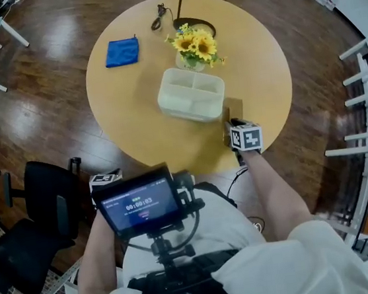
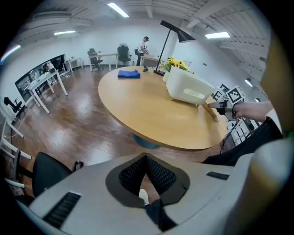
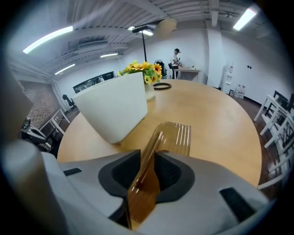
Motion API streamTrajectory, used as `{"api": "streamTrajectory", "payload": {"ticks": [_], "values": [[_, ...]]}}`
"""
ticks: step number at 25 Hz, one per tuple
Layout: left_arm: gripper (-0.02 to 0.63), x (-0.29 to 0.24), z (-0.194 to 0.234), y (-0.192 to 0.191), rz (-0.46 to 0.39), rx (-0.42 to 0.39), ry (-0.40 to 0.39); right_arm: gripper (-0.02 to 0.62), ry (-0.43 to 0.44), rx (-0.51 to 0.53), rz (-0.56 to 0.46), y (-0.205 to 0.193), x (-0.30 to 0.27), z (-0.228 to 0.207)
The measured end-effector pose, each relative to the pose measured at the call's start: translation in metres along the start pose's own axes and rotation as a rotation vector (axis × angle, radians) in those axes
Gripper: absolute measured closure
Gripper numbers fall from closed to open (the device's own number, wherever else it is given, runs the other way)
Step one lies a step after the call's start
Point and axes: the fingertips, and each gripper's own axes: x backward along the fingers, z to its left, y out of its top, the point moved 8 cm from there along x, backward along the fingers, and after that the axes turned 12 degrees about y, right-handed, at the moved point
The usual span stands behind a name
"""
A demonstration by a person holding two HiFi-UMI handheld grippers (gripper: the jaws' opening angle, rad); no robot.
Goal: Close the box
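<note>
An open white compartment box (image 1: 191,93) sits near the middle of the round wooden table (image 1: 133,109); it also shows in the left gripper view (image 2: 188,87) and the right gripper view (image 3: 112,110). My right gripper (image 1: 233,127) (image 3: 148,158) is shut on a translucent amber lid (image 3: 177,135), held on edge just right of the box, low over the table. In the head view the lid (image 1: 234,107) reaches toward the box's near right corner. My left gripper (image 1: 105,179) (image 2: 146,158) hangs off the table's near left edge, shut on nothing.
A vase of sunflowers (image 1: 195,45) stands right behind the box, with a lamp base (image 1: 194,27) beyond it. A blue cloth (image 1: 122,51) lies at the far left of the table. A black chair (image 1: 33,221) stands left; white racks (image 1: 367,120) right.
</note>
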Motion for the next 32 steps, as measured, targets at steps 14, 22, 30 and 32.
{"api": "streamTrajectory", "payload": {"ticks": [14, 22, 30, 32], "values": [[0.612, -0.007, -0.022, 0.017, -0.027, 0.006, 0.031, 0.584, -0.036, 0.019, -0.001, -0.011, 0.012, -0.037], [0.612, -0.015, -0.038, 0.038, -0.058, -0.025, -0.006, 0.584, 0.033, 0.208, -0.068, 0.025, 0.081, -0.041], [0.612, -0.02, -0.045, 0.041, -0.075, -0.022, -0.024, 0.584, 0.244, 0.572, -0.031, 0.117, 0.095, 0.029], [0.612, -0.019, -0.044, 0.04, -0.078, -0.016, -0.019, 0.584, 0.296, 0.646, 0.006, 0.13, 0.084, 0.051]]}}
